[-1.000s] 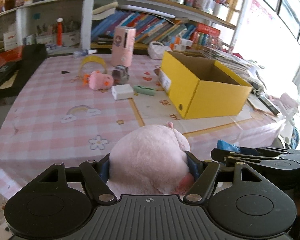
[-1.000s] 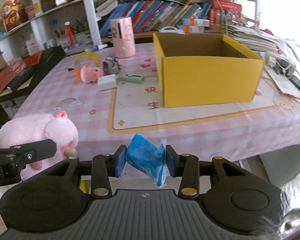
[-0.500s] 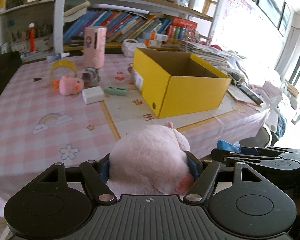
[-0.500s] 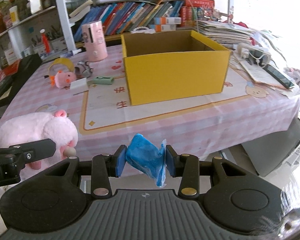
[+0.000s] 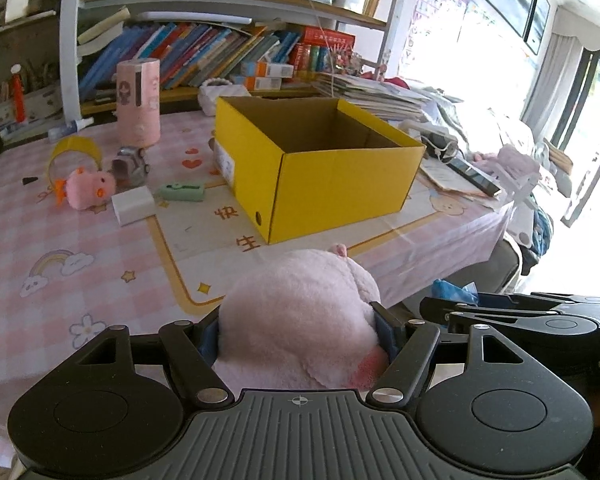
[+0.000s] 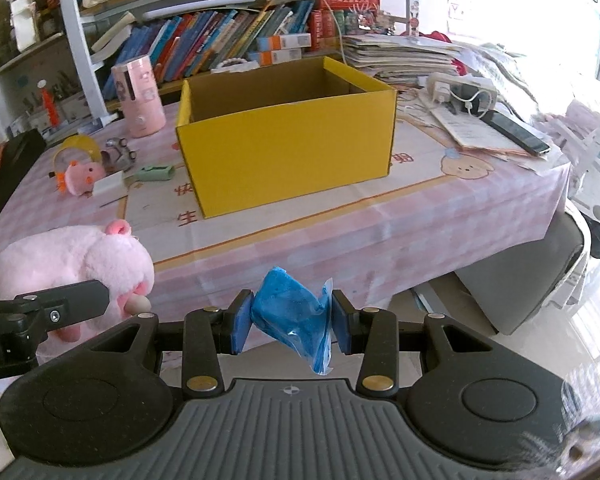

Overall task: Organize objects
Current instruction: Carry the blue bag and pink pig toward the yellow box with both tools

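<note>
The left gripper pinches a pink plush pig that bulges out between and ahead of its fingers, while the right gripper squeezes a blue wrapped packet between its pads, a tail of wrapper hanging below them. Only the right wrist view shows the pig's snout and feet; ahead of both pairs of fingers stands the open yellow box on the pink checked tablecloth.

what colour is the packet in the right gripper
Blue packet, clearest in the right wrist view, clamped in the right gripper.
</note>
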{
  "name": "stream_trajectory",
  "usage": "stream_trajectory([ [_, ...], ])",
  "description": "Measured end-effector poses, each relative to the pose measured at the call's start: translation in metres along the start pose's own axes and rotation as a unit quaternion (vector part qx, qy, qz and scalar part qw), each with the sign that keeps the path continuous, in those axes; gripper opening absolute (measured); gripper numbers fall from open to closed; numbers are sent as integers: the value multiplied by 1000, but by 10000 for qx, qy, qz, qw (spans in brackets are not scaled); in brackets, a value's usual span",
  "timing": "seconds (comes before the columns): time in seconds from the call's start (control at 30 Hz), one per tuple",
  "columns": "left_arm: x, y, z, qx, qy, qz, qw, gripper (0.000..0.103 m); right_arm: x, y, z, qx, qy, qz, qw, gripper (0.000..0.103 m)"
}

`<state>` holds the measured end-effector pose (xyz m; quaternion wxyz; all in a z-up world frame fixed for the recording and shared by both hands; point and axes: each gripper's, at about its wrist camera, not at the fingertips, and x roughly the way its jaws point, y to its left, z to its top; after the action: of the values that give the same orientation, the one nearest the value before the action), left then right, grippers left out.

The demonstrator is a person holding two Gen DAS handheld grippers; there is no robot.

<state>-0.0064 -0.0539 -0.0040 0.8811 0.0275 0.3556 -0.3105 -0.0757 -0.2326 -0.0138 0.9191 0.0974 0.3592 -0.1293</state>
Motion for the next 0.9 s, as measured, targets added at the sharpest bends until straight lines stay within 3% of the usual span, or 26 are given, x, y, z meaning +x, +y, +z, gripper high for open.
stream_trajectory([
  [0.9,23,-5,23,-94,-56,309,9995,72,33,-9,31,-203,126,290,9993,38],
])
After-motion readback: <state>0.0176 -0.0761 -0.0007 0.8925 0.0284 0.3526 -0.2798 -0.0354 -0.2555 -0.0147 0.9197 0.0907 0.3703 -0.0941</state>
